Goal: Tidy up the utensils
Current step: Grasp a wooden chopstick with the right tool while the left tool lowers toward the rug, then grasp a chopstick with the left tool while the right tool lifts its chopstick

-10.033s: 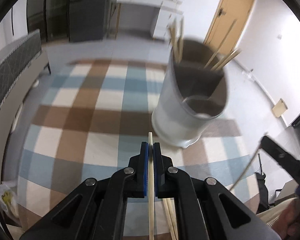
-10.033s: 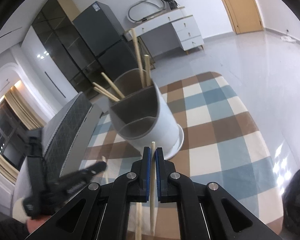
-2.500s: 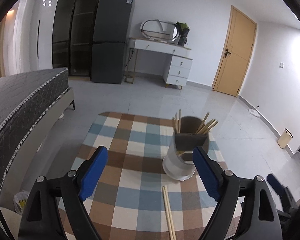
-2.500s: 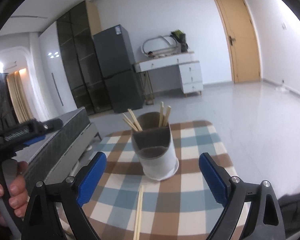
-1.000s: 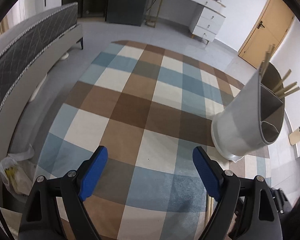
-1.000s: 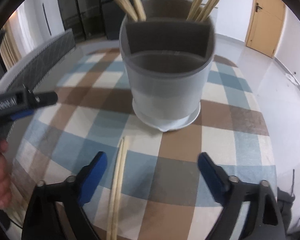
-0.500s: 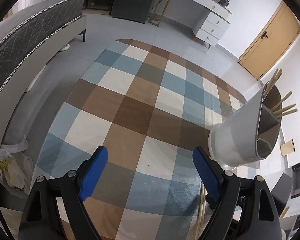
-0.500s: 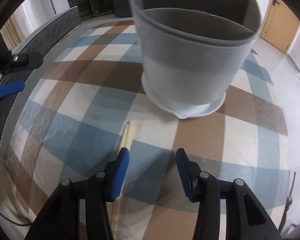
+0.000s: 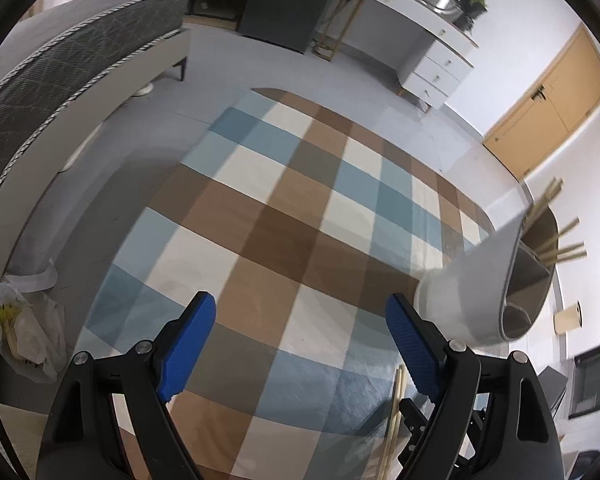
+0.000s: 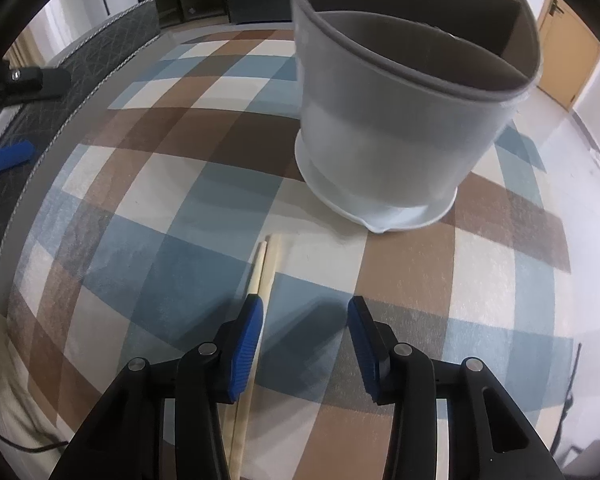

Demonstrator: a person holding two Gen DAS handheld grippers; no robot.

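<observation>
1. The right claw point(image 10: 306, 320) points steeply down at a tabletop point(image 10: 420, 272) covered in a blue, brown and cream checked cloth. Its blue-padded jaws are closing, with a clear gap left between them.
2. Two pale wooden chopsticks point(image 10: 265, 268) lie side by side on the cloth, touching along their length. They run under the right claw's left pad — whether that pad touches them cannot be told. The right pad stands well clear of them, so nothing is clamped.
3. The tips of the two chopsticks point toward a grey-white utensil holder point(image 10: 400, 136), which stands upright on the cloth just beyond them, near but apart.
4. The holder is round, with a flared foot and inner walls dividing it into compartments. The ends of more chopsticks poke up from the far compartment at the top edge of the right wrist view.
5. The left claw point(image 9: 300, 332) hangs over a bare stretch of the cloth with its jaws spread wide — nothing between them.
6. In the left wrist view the holder point(image 9: 472, 288) sits off to the right, several chopstick ends fanning out of it, and the loose pair point(image 9: 396, 408) shows at the lower right beside the black tip of the right claw.
7. Off the tabletop are a grey quilted bed point(image 9: 60, 92), a white dresser point(image 9: 428, 60) and a wooden door point(image 9: 548, 104).
</observation>
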